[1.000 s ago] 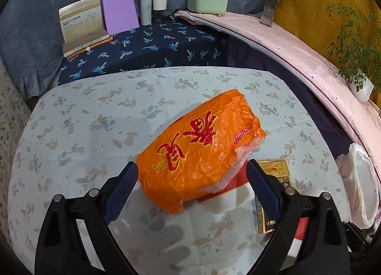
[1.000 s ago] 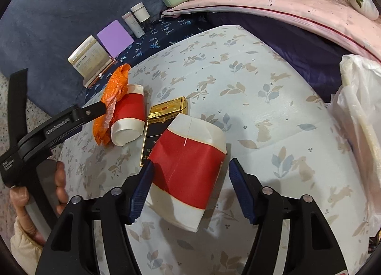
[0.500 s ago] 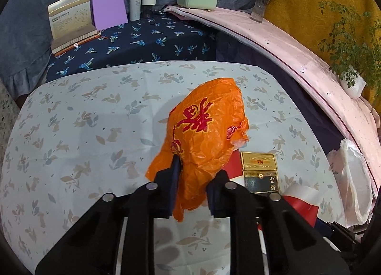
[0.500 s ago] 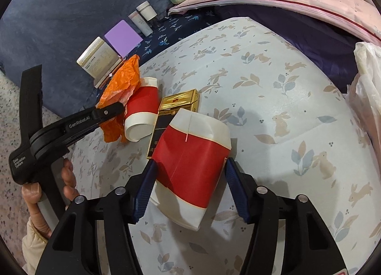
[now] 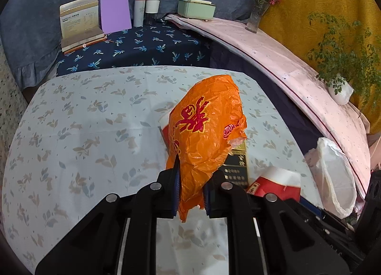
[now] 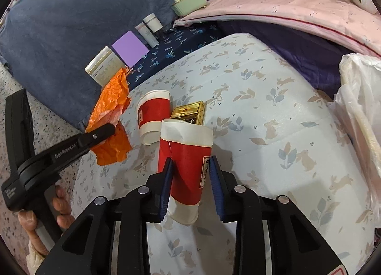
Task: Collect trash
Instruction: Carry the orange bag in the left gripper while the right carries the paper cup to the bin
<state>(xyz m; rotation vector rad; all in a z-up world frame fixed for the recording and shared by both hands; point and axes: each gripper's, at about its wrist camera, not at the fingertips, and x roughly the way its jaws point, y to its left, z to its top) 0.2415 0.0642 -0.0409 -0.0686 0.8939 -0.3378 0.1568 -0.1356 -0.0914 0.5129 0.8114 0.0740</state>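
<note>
My left gripper [image 5: 190,179] is shut on an orange plastic bag [image 5: 204,132] with red characters and holds it above the table; the bag also shows in the right wrist view [image 6: 109,117]. My right gripper [image 6: 190,170] is shut on a flattened red and white paper cup [image 6: 185,156], lifted off the cloth; it also shows in the left wrist view [image 5: 276,184]. A second red and white cup [image 6: 152,115] lies on its side on the table. A gold and black cigarette box [image 6: 190,113] lies beside it, partly hidden behind the held cup.
A white plastic trash bag [image 5: 333,175] hangs open at the table's right edge, also in the right wrist view [image 6: 359,117]. The table has a leaf-print cloth [image 5: 83,132]. Behind stand books [image 5: 81,22], bottles [image 5: 147,10], a green box [image 5: 195,8] and plants [image 5: 340,60].
My left gripper closed on the orange bag and lifted it. My right gripper closed on the flattened cup and raised it off the table.
</note>
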